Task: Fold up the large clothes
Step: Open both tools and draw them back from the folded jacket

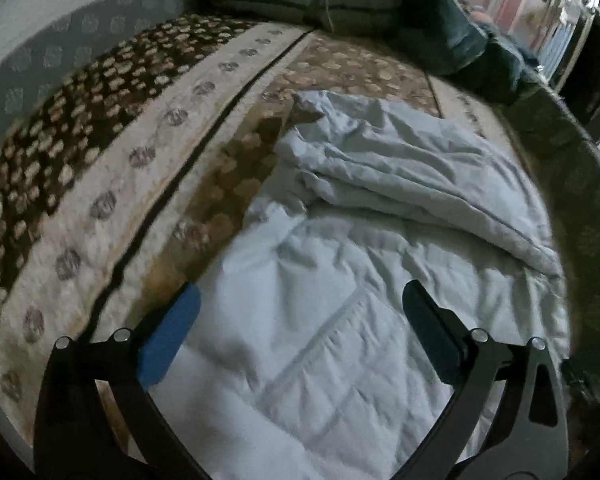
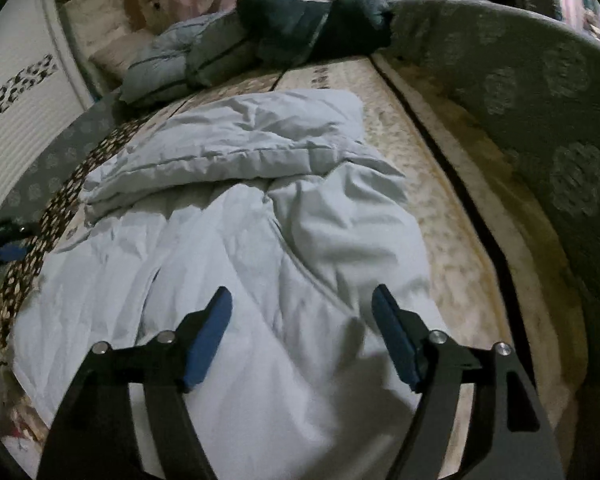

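Left wrist view: the left tool stands spread wide above the pale blue garment, gripping nothing. Right wrist view: the right tool gapes well apart, empty, above the garment lying crumpled on the patterned bed

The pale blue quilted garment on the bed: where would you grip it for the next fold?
Probably the garment's near hem corners, one per open gripper, left and right, coming from the near side. The far end is already doubled over; the near part lies flat.
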A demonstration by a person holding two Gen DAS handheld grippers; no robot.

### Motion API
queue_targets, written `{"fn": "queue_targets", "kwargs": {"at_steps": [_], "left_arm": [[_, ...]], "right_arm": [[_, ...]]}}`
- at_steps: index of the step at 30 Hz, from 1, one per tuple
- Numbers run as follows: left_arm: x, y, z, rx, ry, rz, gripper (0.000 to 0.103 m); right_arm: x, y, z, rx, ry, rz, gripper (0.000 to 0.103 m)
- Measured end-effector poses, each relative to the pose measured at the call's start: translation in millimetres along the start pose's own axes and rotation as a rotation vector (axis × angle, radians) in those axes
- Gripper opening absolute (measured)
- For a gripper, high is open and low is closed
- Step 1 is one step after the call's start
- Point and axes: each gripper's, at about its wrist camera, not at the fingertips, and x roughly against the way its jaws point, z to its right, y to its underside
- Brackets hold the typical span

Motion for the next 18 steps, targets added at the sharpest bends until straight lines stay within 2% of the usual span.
{"fn": "queue_targets", "kwargs": {"at_steps": [3,7,10,13,15,18], "left_arm": [[10,12,2,-0.013,-0.018,-0.006,0.100],[25,30,-16,0.045,0.049,-0.009,0.100],[30,48,-22,0.047,-0.015,0.003,0.100],[24,61,-22,-0.003,-0.023,-0.038,0.100],[24,67,-23,-0.027,-0.042,-0.044,0.100],[33,73,-28,-0.019,0.002,-0.030,0.100]], "right_arm": [[11,11,5,-0.081,0.026,0.011,0.081],[24,23,1,-0.111,0.087,0.031,0.081],[35,28,-6,-0.104,0.127,0.031,0.084],[49,32,-14,-0.074,0.175,0.053,0.086],[55,32,-17,-0.060,0.205,0.065,0.092],[64,34,-22,-0.036,0.268,0.083,0.093]]}}
